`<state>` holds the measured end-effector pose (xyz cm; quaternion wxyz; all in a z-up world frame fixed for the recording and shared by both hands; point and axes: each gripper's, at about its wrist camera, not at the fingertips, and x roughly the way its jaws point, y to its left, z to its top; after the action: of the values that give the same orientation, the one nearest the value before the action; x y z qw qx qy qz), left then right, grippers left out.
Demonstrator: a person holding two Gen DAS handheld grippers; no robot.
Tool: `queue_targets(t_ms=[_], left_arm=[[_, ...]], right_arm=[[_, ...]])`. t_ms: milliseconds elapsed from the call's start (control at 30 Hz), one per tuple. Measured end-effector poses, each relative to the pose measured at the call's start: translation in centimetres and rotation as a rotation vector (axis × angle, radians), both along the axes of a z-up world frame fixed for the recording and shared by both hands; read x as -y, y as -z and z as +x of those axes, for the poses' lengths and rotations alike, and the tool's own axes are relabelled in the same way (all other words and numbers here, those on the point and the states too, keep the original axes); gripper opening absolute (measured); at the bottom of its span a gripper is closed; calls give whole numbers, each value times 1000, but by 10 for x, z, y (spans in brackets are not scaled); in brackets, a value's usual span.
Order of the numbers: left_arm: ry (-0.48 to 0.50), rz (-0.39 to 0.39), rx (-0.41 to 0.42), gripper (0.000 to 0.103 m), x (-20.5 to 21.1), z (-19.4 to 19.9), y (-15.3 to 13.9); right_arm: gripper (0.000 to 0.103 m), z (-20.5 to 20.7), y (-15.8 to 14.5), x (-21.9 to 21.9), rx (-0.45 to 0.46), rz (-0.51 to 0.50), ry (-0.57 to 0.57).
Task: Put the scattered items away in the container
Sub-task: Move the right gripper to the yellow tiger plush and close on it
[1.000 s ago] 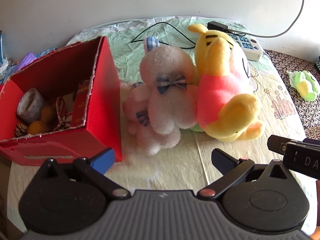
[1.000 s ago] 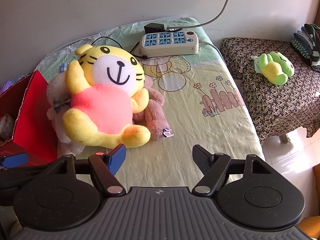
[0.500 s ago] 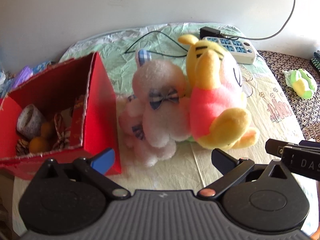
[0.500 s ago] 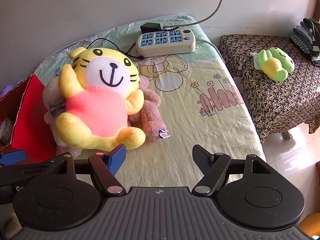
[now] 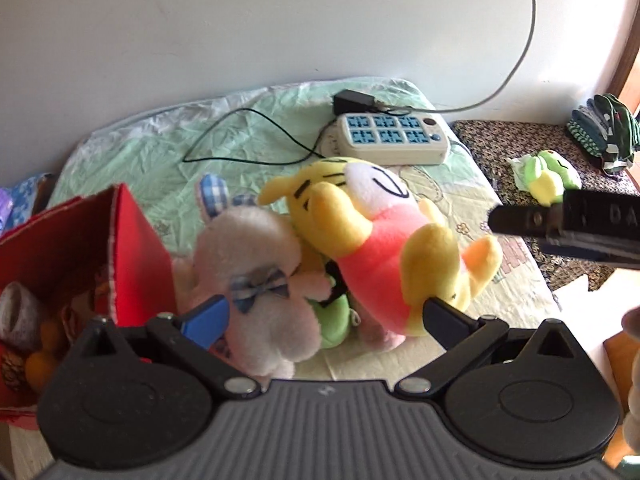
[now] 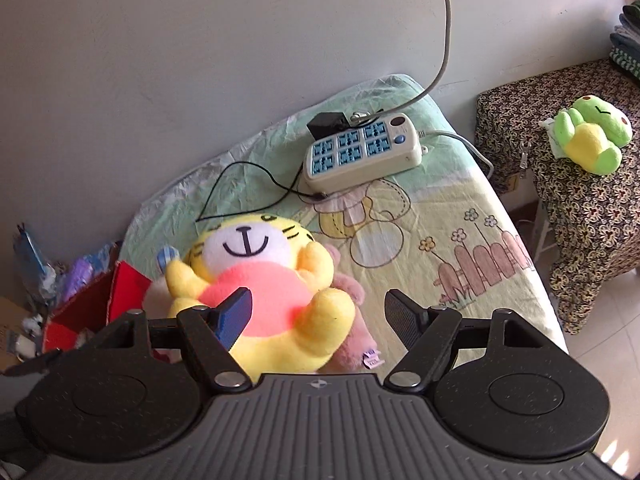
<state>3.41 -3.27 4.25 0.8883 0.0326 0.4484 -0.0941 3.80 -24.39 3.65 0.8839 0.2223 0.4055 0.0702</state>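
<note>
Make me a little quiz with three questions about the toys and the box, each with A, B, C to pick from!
1. Where is the small green frog toy?
A. in the red box
B. on the patterned cloth beside the bed
C. under the power strip

2. What colour is the tiger toy's shirt?
A. pink
B. blue
C. black

3. How are the right gripper's jaws?
A. shut on the tiger toy
B. open, holding nothing
C. shut on a cable

Answers:
1. B, the frog lies on the brown flowered cloth, away from the red box.
2. A, its belly is pink between yellow arms and legs.
3. B, the two fingers stand wide apart in front of the tiger toy and clamp nothing.
</note>
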Motion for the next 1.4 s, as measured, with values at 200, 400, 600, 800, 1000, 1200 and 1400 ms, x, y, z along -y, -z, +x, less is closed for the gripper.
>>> queue_targets(t_ms=[200, 400, 600, 800, 1000, 1200, 1400], left_arm=[[57, -25, -65, 102, 15, 2, 19], [161, -78, -69, 102, 14, -20, 20], [149, -86, -92, 102, 17, -1, 24], [175, -116, -79, 102, 26, 15, 22], [179, -146, -150, 85, 31, 32, 39], [176, -162, -174, 71, 29, 42, 46], [211, -116, -105, 64, 36, 31, 35]], right_arm=[[76, 28, 21, 22, -43, 62, 12], [82, 43, 22, 41, 3, 182, -63], [82, 58, 44, 18, -8, 104, -236], [82, 71, 64, 13, -23, 218, -290], [83, 75, 75, 4, -17, 264, -326], [69, 74, 85, 9, -13, 335, -326], [35, 59, 80, 21, -3, 390, -319]])
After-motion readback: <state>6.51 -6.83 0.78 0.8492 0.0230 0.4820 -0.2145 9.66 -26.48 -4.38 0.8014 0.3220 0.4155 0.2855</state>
